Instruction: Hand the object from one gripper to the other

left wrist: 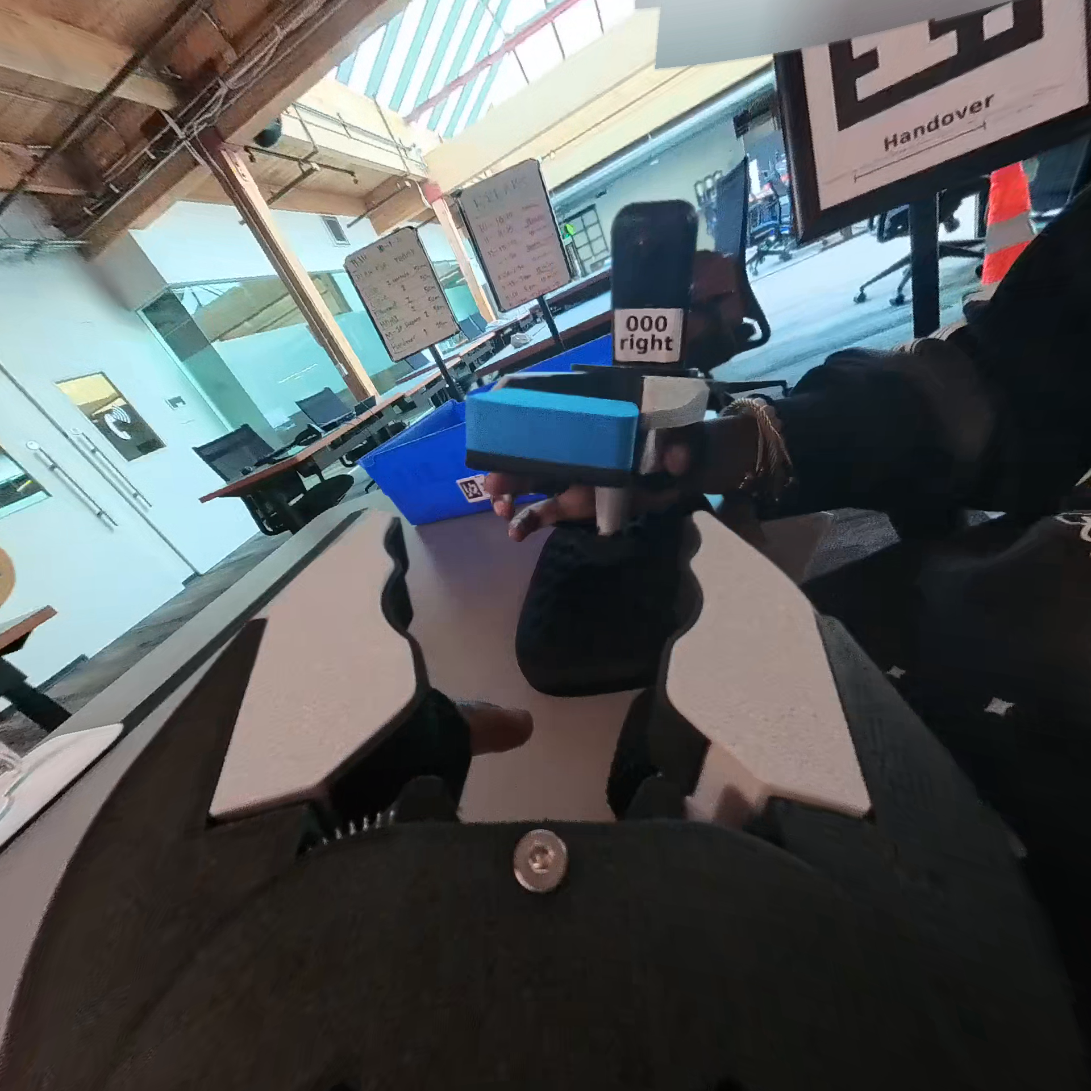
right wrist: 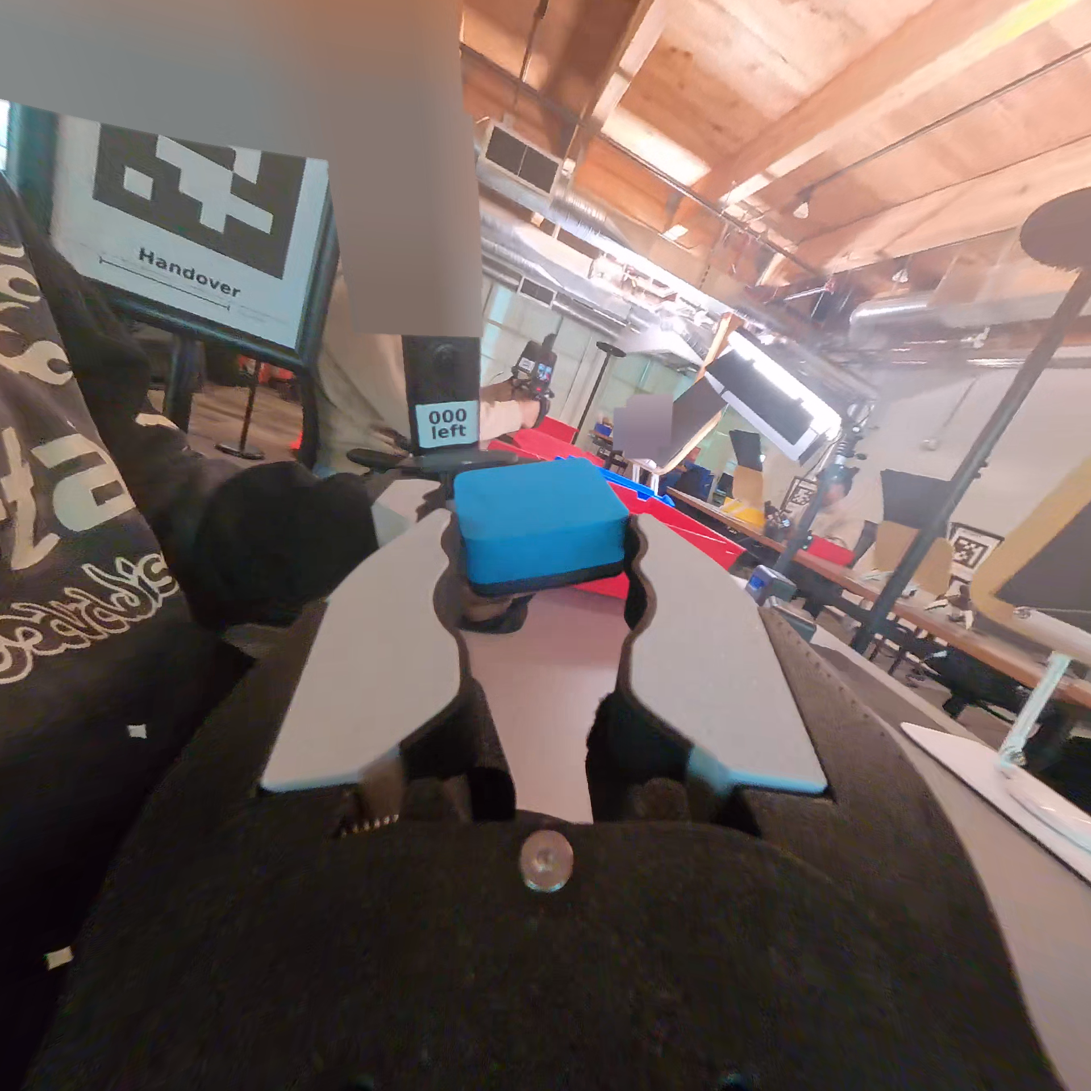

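A blue foam block with a black base (right wrist: 540, 528) sits between the tips of my right gripper (right wrist: 543, 525), which is shut on it above the grey table. In the left wrist view the same block (left wrist: 552, 428) is in the air ahead, held at its right end by the right gripper (left wrist: 640, 454) in a person's hand. My left gripper (left wrist: 549, 525) is open wide and empty, just below and short of the block. The left gripper's black body (right wrist: 443, 384) shows behind the block in the right wrist view.
A blue bin (left wrist: 425, 466) stands on the grey table (left wrist: 466, 596) behind the block. Red bins (right wrist: 679, 531) lie farther off. A marker sign on a stand (left wrist: 944, 106), whiteboards (left wrist: 401, 292) and an orange cone (left wrist: 1003, 218) stand around. The person's dark sleeve (left wrist: 915, 425) fills the right. Some 4 cm of space lies between my two pairs of fingers.
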### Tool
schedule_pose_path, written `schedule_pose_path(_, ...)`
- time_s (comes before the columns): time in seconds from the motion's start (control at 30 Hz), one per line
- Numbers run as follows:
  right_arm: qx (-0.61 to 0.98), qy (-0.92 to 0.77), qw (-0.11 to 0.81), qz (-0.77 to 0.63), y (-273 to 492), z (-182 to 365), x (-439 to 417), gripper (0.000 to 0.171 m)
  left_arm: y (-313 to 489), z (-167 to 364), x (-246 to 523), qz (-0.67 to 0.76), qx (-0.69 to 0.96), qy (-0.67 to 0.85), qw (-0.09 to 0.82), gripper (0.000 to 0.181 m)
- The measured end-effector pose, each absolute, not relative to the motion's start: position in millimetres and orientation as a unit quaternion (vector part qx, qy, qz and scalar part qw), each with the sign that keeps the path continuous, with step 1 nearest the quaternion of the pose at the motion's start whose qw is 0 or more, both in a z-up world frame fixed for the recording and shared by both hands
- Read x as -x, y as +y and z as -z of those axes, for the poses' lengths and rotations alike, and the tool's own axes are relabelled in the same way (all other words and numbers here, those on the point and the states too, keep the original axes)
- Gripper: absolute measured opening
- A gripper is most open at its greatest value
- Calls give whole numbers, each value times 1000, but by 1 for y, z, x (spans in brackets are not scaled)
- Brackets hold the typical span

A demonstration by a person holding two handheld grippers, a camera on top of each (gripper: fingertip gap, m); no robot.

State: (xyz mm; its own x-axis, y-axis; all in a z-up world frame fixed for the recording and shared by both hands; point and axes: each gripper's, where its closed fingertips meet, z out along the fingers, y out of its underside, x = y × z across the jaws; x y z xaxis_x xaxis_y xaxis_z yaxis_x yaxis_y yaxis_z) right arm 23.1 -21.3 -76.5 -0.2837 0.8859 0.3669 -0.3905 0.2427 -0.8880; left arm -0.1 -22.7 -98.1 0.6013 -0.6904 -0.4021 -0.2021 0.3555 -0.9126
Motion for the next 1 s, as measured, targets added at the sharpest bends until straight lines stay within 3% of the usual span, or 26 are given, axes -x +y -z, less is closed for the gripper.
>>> schedule_pose_path(0.33, 221, -601, 542, -545, -30, 90, -15, 53, -33, 95, -6, 201, 518, 428, 713, 52)
schedule_pose_path(0.53, 219, -594, 556, -538, -29, 88, -14, 54, -31, 97, -3, 226, 546, 418, 690, 52)
schedule_pose_path(0.63, 179, -560, 630, -508, -27, 77, -18, 62, -27, 93, 8, 300, 578, 365, 665, 52)
schedule_pose_path(0.83, 99, -602, 730, -308, -32, 90, -9, 46, -30, 97, 15, 477, 619, 279, 558, 51)
schedule_pose_path(1.0, 77, -613, 753, -227, -29, 95, -4, 22, -34, 99, 12, 497, 622, 281, 536, 52)
